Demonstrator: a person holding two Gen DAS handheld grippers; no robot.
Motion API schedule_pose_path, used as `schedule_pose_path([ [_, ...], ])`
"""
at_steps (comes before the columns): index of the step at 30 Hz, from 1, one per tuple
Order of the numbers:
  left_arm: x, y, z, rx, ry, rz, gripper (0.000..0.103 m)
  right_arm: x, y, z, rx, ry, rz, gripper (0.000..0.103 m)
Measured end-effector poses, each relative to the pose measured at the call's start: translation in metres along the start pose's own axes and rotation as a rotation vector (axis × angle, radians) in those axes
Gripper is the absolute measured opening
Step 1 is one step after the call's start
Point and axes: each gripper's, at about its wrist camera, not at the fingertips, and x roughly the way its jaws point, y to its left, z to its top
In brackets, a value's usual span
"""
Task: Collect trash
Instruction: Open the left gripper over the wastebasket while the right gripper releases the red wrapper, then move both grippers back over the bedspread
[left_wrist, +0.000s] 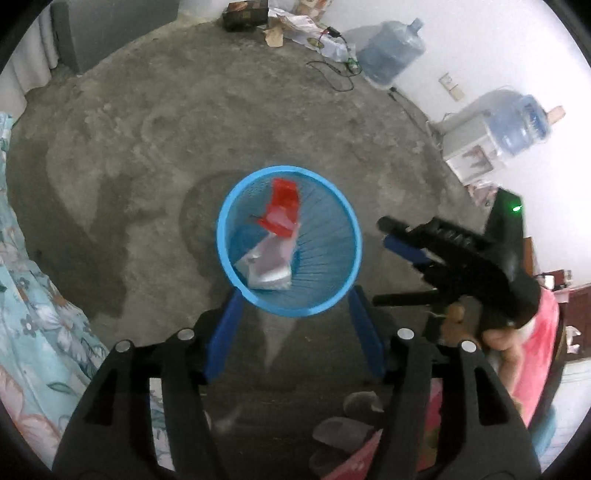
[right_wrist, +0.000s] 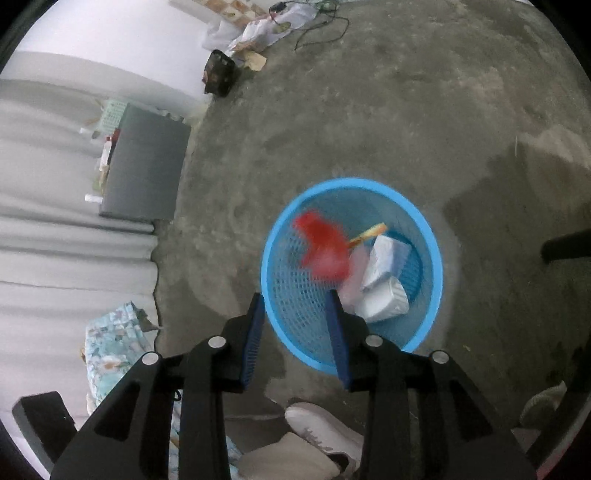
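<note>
A round blue mesh basket (left_wrist: 221, 236) stands on the concrete floor, straight below both grippers. Inside it lie a red wrapper (left_wrist: 282, 212) and crumpled white packets (left_wrist: 267, 267). My left gripper (left_wrist: 295, 295) hangs over the basket's near rim, open, with nothing between its blue pads. My right gripper (left_wrist: 391, 236) comes in from the right, held by a hand (left_wrist: 498, 336). In the right wrist view the basket (right_wrist: 436, 258) holds the red wrapper (right_wrist: 325, 251), which is blurred, the white packets (right_wrist: 384, 284) and a yellow strip (right_wrist: 369, 234). My right gripper (right_wrist: 295, 299) is open and empty over the rim.
Two large water jugs (left_wrist: 391, 51) (left_wrist: 517, 125) stand by the far wall, with cables (left_wrist: 332, 70) and a dark box (left_wrist: 245, 14) nearby. A floral bedsheet (left_wrist: 37, 295) lies at the left. A grey cabinet (right_wrist: 144, 166) and a white shoe (right_wrist: 325, 432) are close.
</note>
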Motion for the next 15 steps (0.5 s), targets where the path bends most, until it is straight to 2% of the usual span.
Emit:
schedule_pose_path([
  [5, -0.016, 0.010, -0.003, 0.003, -0.035, 0.021, 0.058, -0.010, 0.005, -0.010, -0.050, -0.009, -0.019, 0.036],
  [8, -0.037, 0.014, -0.006, -0.006, -0.072, 0.015, 0.058, -0.020, 0.015, -0.014, -0.087, -0.022, -0.023, 0.042],
  [15, -0.113, 0.016, -0.034, 0.030, -0.189, 0.010, 0.066, -0.056, 0.055, -0.031, -0.243, -0.059, -0.026, 0.056],
])
